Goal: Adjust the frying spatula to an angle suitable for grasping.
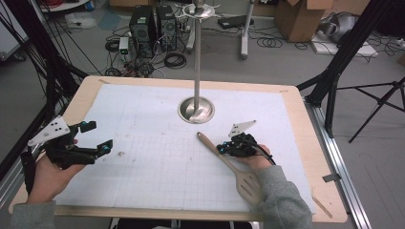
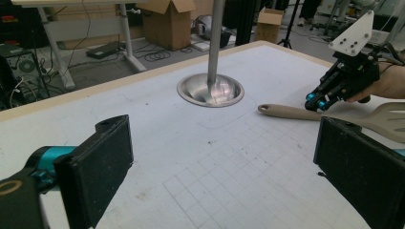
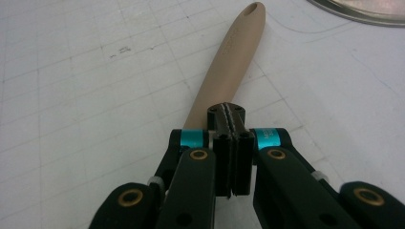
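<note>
A beige wooden slotted spatula (image 1: pixel 210 145) lies flat on the white grid mat (image 1: pixel 153 162), handle toward the table's middle, slotted head at the front edge. My right gripper (image 1: pixel 220 149) rests over the handle's mid part with its jaws pressed together. In the right gripper view the pads meet with nothing between them, and the handle (image 3: pixel 229 62) runs out from under the right gripper (image 3: pixel 229 112). My left gripper (image 1: pixel 98 137) hovers at the mat's left side, wide open and empty. The left gripper view shows the spatula (image 2: pixel 286 112) and right gripper (image 2: pixel 315 101) beyond its jaws.
A metal stand with a round dish base (image 1: pixel 196 109) and a tall pole rises at the mat's far middle, close beyond the spatula's handle tip. Its base (image 2: pixel 210 90) lies ahead of the left gripper. Cables, computers and boxes sit on the floor past the table.
</note>
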`<state>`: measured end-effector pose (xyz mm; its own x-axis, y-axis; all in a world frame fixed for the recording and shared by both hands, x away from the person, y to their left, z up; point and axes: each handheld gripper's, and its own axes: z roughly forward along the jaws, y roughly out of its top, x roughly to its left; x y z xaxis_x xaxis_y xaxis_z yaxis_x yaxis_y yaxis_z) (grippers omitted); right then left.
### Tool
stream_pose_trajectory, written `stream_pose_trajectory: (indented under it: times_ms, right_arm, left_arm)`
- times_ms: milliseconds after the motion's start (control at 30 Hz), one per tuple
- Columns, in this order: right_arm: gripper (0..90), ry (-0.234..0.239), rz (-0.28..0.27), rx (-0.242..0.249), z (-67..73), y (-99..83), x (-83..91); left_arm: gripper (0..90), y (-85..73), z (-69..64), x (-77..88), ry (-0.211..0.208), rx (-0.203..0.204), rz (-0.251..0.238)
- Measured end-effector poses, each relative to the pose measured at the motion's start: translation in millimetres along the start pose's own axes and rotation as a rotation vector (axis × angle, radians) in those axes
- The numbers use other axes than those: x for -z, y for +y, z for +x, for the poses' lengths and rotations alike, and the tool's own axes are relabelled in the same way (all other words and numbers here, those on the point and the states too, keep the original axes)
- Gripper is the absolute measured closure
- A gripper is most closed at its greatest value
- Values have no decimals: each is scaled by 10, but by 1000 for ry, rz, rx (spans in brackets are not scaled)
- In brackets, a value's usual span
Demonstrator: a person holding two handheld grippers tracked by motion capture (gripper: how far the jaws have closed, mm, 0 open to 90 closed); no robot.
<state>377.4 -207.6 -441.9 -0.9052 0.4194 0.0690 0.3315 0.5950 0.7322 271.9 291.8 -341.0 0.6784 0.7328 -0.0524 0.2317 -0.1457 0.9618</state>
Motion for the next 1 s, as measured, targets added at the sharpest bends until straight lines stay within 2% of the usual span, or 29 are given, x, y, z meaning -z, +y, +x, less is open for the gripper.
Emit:
stream_pose_trajectory:
  times_ms: [167, 300, 500, 600, 700, 833, 1000]
  right_arm:
    - [900, 15, 7, 27, 24, 35, -30]
    - [900, 10, 13, 39, 36, 47, -24]
    - [900, -16, -35, 19, 58, 77, 130]
    - [900, -12, -50, 9, 88, 84, 213]
    - [900, 22, -54, 17, 150, 76, 259]
    - [900, 40, 5, 40, 237, 20, 234]
    - [900, 56, 43, 43, 323, -75, 225]
  left_arm:
    - [66, -5, -1, 12, 3, 1, 0]
    - [66, 0, 0, 23, 4, 1, -3]
    - [66, 19, 7, 9, -1, 0, -11]
    - [66, 25, 3, -26, -8, -1, -9]
    - [66, 36, 4, -60, -17, -4, -7]
    - [66, 55, 0, -115, -28, -1, -12]
    - [66, 88, 2, -177, -45, -8, -15]
